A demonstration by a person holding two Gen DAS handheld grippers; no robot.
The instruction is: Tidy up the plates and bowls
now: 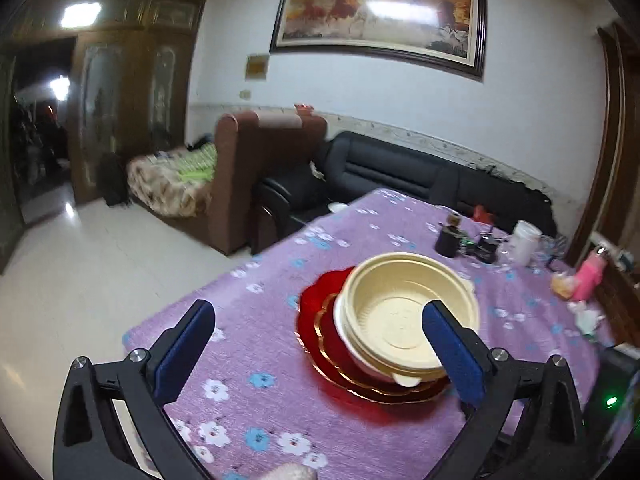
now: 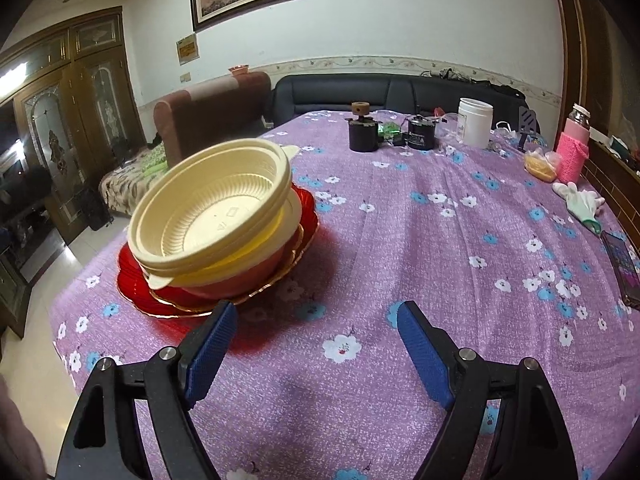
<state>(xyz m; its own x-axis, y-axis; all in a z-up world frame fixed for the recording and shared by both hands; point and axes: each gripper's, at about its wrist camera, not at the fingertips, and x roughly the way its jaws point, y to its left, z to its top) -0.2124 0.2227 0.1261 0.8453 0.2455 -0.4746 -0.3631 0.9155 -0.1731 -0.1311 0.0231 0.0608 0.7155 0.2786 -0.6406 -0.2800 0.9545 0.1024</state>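
Observation:
Cream plastic bowls [image 1: 404, 316] are nested in a tilted stack on red plates with gold rims [image 1: 320, 320], on the purple flowered tablecloth [image 1: 256, 320]. The stack also shows in the right wrist view, bowls [image 2: 216, 216] on red plates [image 2: 168, 300]. My left gripper [image 1: 320, 320] is open and empty above the stack, with its right finger [image 1: 452, 348] over the bowl's rim. My right gripper [image 2: 316, 316] is open and empty, just right of the stack's near edge.
At the table's far end stand black cylinders [image 2: 362, 134], a white jar [image 2: 474, 122], a pink-sleeved bottle [image 2: 574, 148], a food bag [image 2: 540, 164], a glove [image 2: 580, 200] and a phone [image 2: 620, 264]. The table's left edge [image 1: 192, 292] drops to the floor; sofas stand behind.

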